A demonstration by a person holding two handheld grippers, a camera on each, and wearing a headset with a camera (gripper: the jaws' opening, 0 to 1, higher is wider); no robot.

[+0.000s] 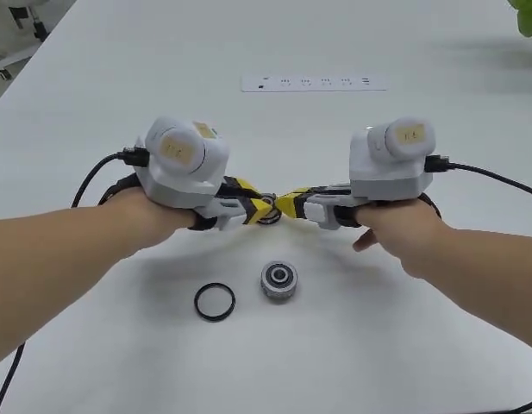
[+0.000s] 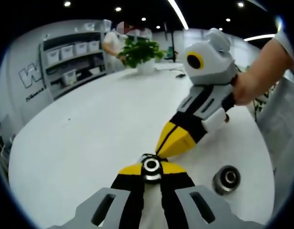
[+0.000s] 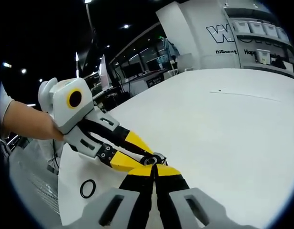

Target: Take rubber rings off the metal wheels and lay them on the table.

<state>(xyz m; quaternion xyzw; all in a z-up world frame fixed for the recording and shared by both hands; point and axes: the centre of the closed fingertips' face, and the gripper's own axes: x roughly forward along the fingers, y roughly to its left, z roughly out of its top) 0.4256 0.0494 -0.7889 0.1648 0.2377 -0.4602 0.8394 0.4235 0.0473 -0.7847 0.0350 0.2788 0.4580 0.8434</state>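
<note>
My left gripper (image 1: 260,208) and right gripper (image 1: 283,205) meet tip to tip above the white table (image 1: 352,345). Between them hangs a small metal wheel (image 1: 269,217) with a black rubber ring around it. In the left gripper view my left gripper (image 2: 151,168) is shut on the wheel (image 2: 151,165), with the right gripper's yellow tip touching it from the upper right. In the right gripper view my right gripper (image 3: 155,167) is shut at the edge of the wheel (image 3: 155,159), seemingly on its rubber ring. A loose black rubber ring (image 1: 215,302) and a bare metal wheel (image 1: 279,280) lie on the table below.
A white power strip (image 1: 314,83) lies at the far middle of the table. A potted plant (image 2: 139,50) stands at the far corner. Black cables (image 1: 93,177) trail from both grippers. The bare wheel (image 2: 226,179) and the loose ring (image 3: 87,188) lie close under the grippers.
</note>
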